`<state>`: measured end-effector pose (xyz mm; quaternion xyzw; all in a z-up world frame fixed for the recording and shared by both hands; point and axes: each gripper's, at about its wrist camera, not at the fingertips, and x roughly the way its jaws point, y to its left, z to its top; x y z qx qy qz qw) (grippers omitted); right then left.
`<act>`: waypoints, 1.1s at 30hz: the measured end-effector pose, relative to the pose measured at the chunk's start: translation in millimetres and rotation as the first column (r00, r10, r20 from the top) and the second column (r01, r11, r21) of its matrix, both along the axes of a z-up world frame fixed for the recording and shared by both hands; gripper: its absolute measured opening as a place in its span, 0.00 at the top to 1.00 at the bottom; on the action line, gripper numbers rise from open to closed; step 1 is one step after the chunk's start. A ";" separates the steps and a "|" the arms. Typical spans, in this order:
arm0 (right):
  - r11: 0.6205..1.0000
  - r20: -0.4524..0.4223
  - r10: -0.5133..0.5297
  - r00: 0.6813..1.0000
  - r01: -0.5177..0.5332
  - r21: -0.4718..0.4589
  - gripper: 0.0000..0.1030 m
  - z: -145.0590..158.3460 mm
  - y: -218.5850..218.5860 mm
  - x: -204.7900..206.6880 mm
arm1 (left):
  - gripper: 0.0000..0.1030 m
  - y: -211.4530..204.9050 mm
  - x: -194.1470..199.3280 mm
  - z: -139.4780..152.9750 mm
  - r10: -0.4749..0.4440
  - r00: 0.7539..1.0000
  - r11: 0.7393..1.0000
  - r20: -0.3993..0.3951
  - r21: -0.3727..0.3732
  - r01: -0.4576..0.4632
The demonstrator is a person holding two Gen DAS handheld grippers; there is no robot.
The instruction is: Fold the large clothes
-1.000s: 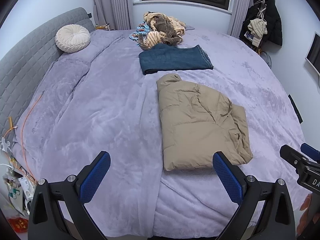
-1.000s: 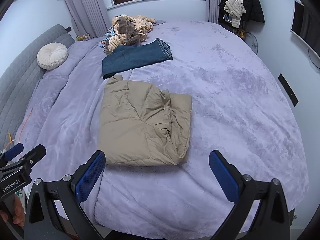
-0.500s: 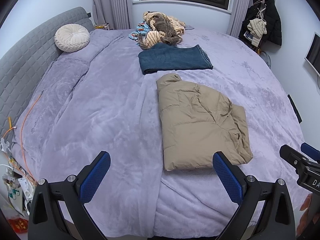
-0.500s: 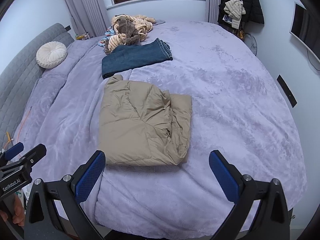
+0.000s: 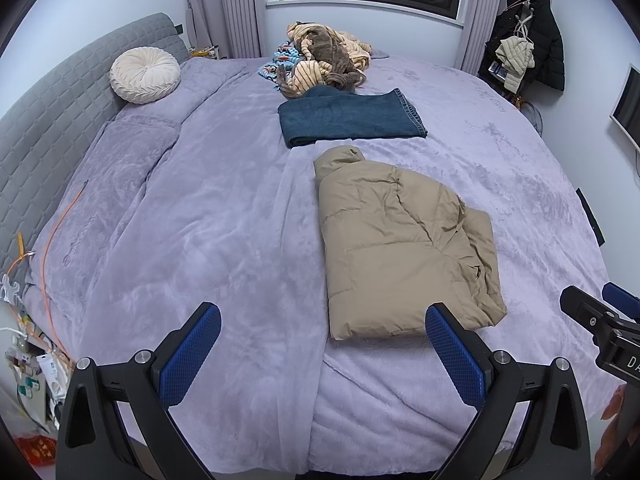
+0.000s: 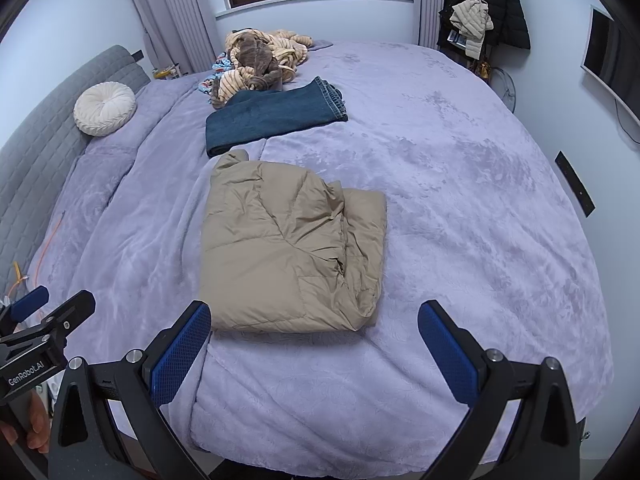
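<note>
The tan puffer jacket (image 5: 404,248) lies folded into a compact rectangle on the lavender bedspread (image 5: 180,220), just in front of the folded blue jeans (image 5: 352,114). Both look finished. Beyond the jeans, a heap of striped and brown clothes (image 5: 324,54) remains unfolded, so work is likely left. The left gripper (image 5: 320,354) and right gripper (image 6: 314,352) hover short of the jacket, jaws spread wide, holding nothing. How many garments the heap holds is hard to make out.
</note>
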<state>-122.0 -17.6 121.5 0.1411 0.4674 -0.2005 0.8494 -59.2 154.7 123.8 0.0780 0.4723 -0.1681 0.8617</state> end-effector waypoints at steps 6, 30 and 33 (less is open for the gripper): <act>1.000 0.000 -0.001 1.000 0.001 -0.001 0.00 0.2 0.6 0.4 | 0.01 0.9 0.1 -0.1 -0.001 1.000 1.000 0.001 0.001 0.001; 1.000 0.001 0.004 1.000 -0.004 -0.003 0.00 2.5 3.4 1.4 | 0.01 2.9 0.7 -0.1 0.001 1.000 1.000 0.003 0.000 -0.001; 1.000 0.000 0.009 1.000 -0.009 -0.004 0.00 5.5 5.6 4.4 | 0.01 2.9 0.9 -0.1 0.000 1.000 1.000 0.003 0.001 0.000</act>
